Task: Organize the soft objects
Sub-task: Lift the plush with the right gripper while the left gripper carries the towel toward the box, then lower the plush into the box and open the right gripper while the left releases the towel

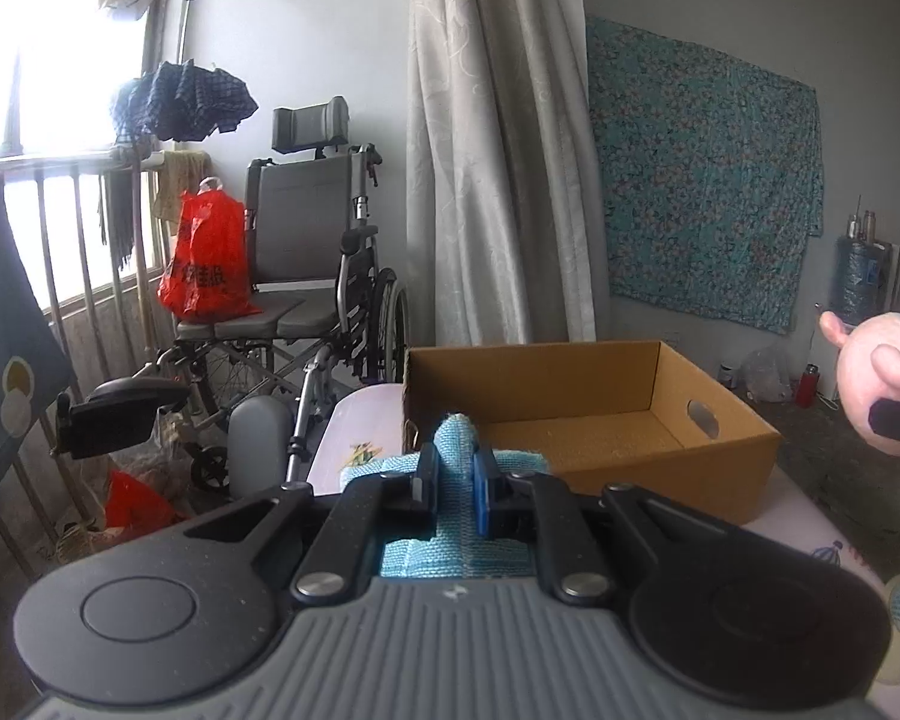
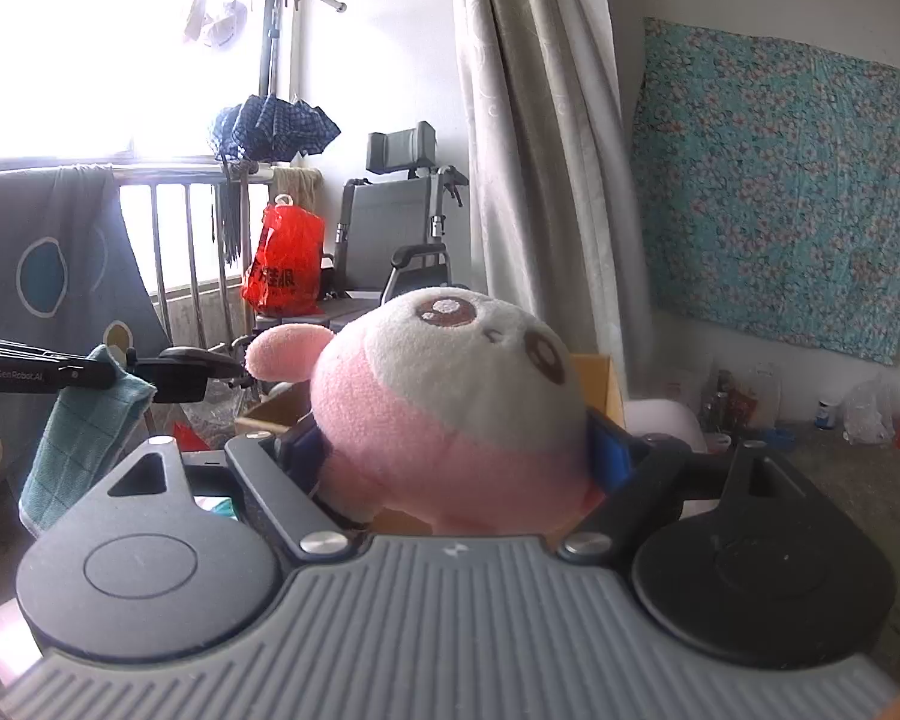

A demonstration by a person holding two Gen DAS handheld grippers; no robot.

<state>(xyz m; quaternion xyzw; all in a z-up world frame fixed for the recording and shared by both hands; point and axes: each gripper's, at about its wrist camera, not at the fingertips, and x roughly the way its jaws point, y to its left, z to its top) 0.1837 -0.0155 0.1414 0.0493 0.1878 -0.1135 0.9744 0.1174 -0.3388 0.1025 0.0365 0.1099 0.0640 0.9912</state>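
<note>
One blue cloth (image 1: pixel 459 450) in left gripper (image 1: pixel 457 476), one plush toy (image 2: pixel 450 396) in right gripper (image 2: pixel 459 456)

Black tongs (image 1: pixel 456 483) with blue pads, silver screws and ribbed grey housing.

I see a coarse woven blue cloth (image 1: pixel 459 438), a matt corrugated cardboard box (image 1: pixel 594 414), and a fuzzy plush toy (image 2: pixel 450 396).
</note>
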